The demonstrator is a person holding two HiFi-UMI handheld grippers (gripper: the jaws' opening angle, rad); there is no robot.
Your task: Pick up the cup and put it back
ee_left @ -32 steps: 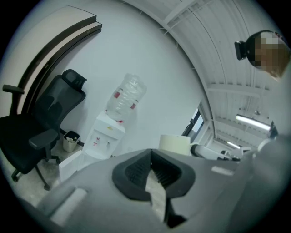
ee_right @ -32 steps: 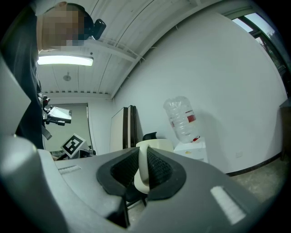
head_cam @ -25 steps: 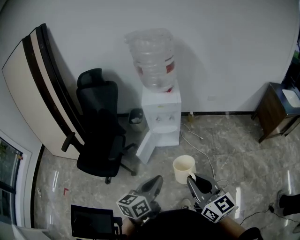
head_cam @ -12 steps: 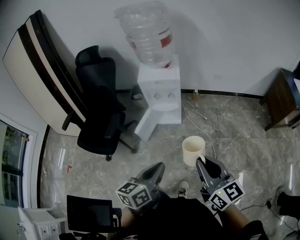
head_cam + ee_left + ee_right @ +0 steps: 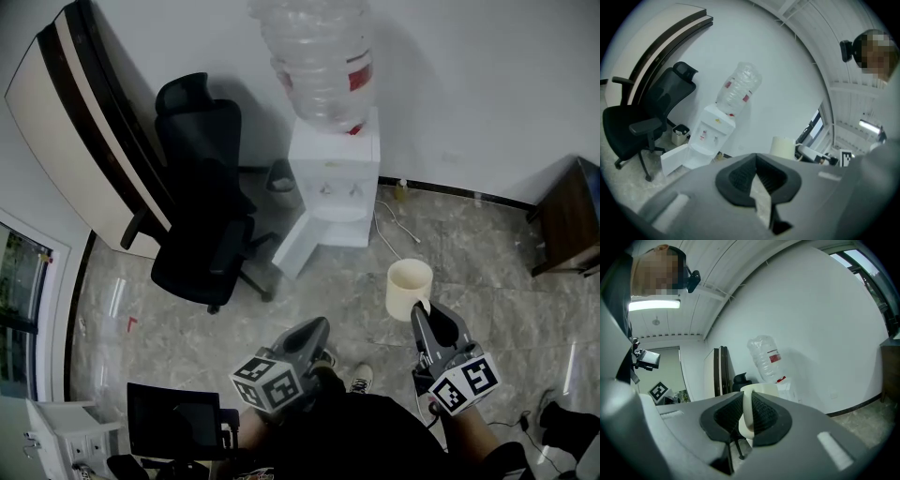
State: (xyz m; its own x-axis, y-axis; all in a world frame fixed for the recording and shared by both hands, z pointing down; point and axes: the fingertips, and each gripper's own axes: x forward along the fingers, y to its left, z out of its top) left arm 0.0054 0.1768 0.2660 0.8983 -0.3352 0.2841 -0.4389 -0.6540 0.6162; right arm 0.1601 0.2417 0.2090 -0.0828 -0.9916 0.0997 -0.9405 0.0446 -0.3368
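The right claw (image 5: 425, 308) pinches the cream mug (image 5: 409, 286) by its handle (image 5: 746, 414), in the air over the floor (image 5: 511, 281) near the water dispenser (image 5: 336, 178). The left claw (image 5: 314, 330) is pressed together, empty. The mug looks stiff, smooth and breakable, and it hangs off-centre. The handle seems the surest hold.

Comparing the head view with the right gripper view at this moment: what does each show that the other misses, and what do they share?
Head view only: the open mouth of the cup seen from above, the marble-pattern floor, the small bin, the wooden cabinet and the person's shoe. Right gripper view only: the right gripper shut on the cup's handle, the loop clamped between its pads, plus the ceiling light. Both: the cup, the water dispenser with its bottle, and the black office chair.
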